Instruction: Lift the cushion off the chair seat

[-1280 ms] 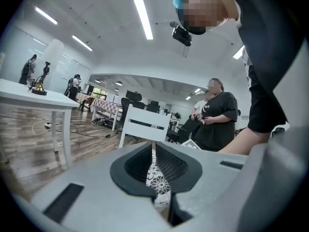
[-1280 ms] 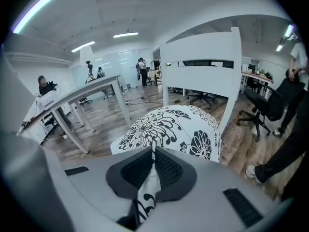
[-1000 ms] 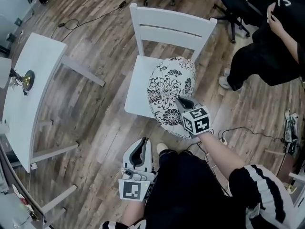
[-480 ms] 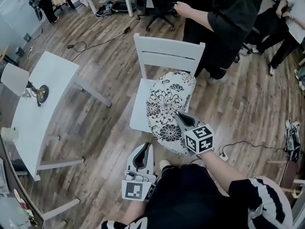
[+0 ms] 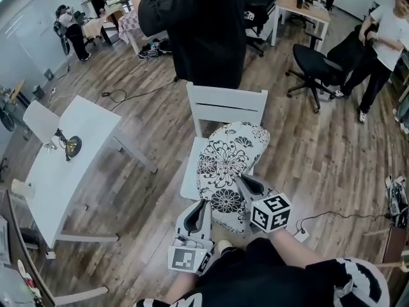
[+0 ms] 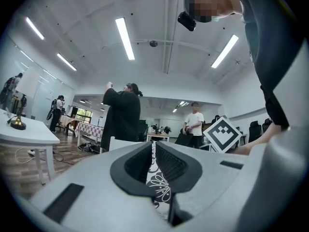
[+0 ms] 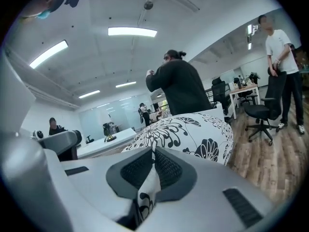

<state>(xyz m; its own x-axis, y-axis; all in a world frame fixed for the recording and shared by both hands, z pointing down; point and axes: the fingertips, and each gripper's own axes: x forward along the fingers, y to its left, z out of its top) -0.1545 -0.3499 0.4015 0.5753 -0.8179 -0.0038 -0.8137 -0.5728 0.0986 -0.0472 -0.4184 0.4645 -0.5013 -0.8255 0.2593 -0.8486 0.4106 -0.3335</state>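
Observation:
The white cushion with black flowers (image 5: 227, 168) hangs tilted over the front right of the white chair's seat (image 5: 190, 179), its far end up near the backrest (image 5: 227, 104). My right gripper (image 5: 243, 181) is shut on the cushion's near right edge; the right gripper view shows a fold of fabric (image 7: 145, 195) pinched between the pads, with the cushion (image 7: 193, 132) bulging beyond. At the cushion's near lower edge, my left gripper (image 5: 202, 204) is also shut on it, and patterned cloth (image 6: 157, 185) sits between its pads.
A person in black (image 5: 198, 24) stands right behind the chair. A white table (image 5: 70, 171) with a small brass object (image 5: 71, 147) stands to the left. At the back right are a black office chair (image 5: 316, 62) and another person (image 5: 383, 37). A cable and plug (image 5: 300, 234) lie on the floor.
The cushion has risen off the seat and tilted up with my right gripper. My left gripper has come up to the cushion's near edge. A person in black now stands behind the chair.

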